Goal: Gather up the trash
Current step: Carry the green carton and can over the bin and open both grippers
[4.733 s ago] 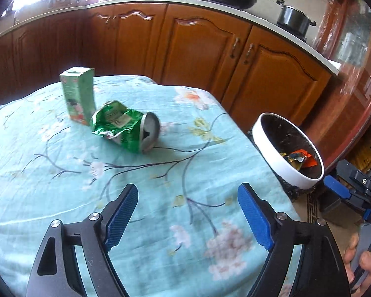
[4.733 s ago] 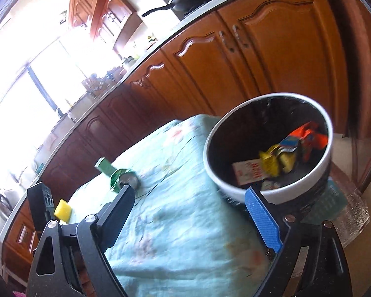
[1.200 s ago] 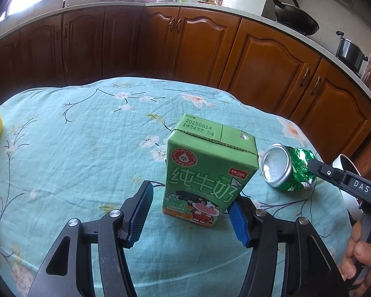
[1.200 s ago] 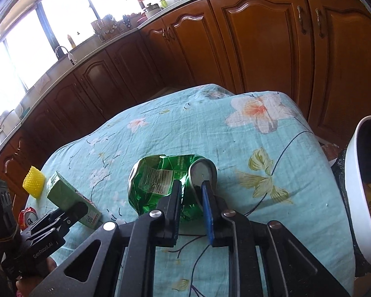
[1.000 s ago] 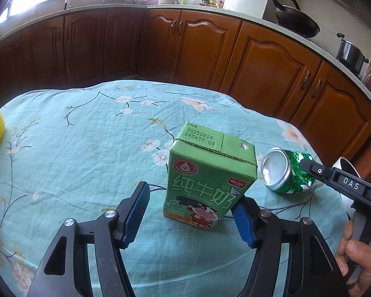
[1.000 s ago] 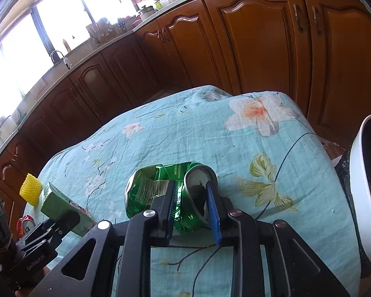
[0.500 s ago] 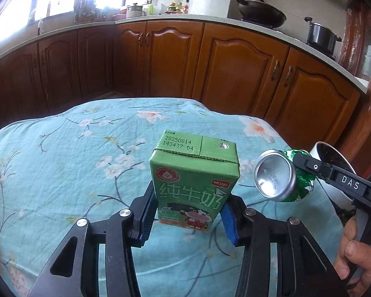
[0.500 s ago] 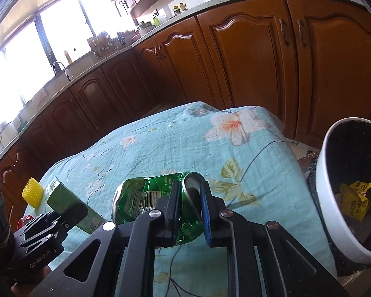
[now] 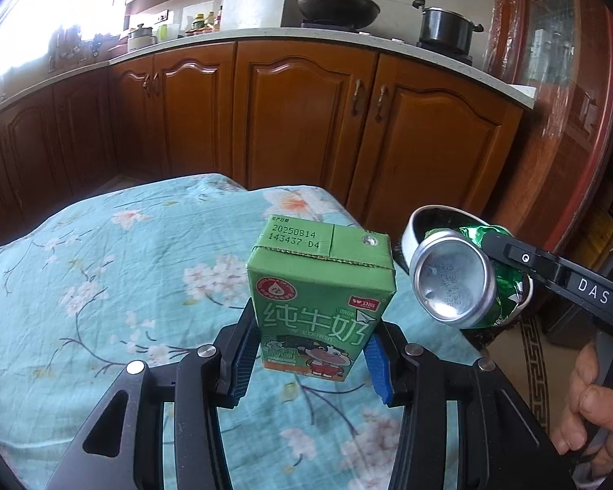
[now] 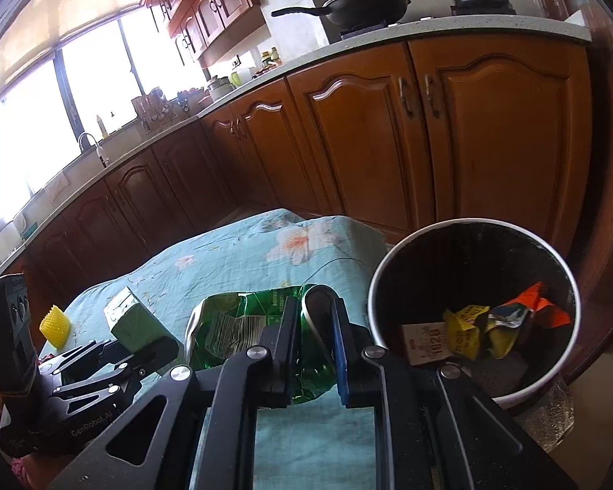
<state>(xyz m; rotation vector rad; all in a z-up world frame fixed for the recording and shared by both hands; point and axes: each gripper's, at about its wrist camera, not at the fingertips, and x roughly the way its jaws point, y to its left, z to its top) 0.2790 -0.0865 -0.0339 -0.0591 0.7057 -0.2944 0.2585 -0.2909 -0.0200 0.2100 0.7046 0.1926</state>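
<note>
My left gripper (image 9: 308, 357) is shut on a green milk carton (image 9: 321, 300) and holds it upright above the table. My right gripper (image 10: 314, 341) is shut on a crushed green can (image 10: 241, 328) and holds it in the air beside the bin. The can (image 9: 455, 279) also shows in the left wrist view with its silver end toward the camera, just right of the carton. The white-rimmed trash bin (image 10: 392, 261) stands off the table's right end and holds several wrappers. Its rim (image 9: 412, 226) peeks out behind the can.
The table wears a teal floral cloth (image 9: 102, 277). A yellow ridged object (image 10: 55, 324) lies at its far left. Wooden kitchen cabinets (image 9: 306, 122) run behind the table, with a wok and a pot on the counter.
Both grippers have lifted off the cloth with their loads and swung right toward the bin. The bin now fills more of the right wrist view.
</note>
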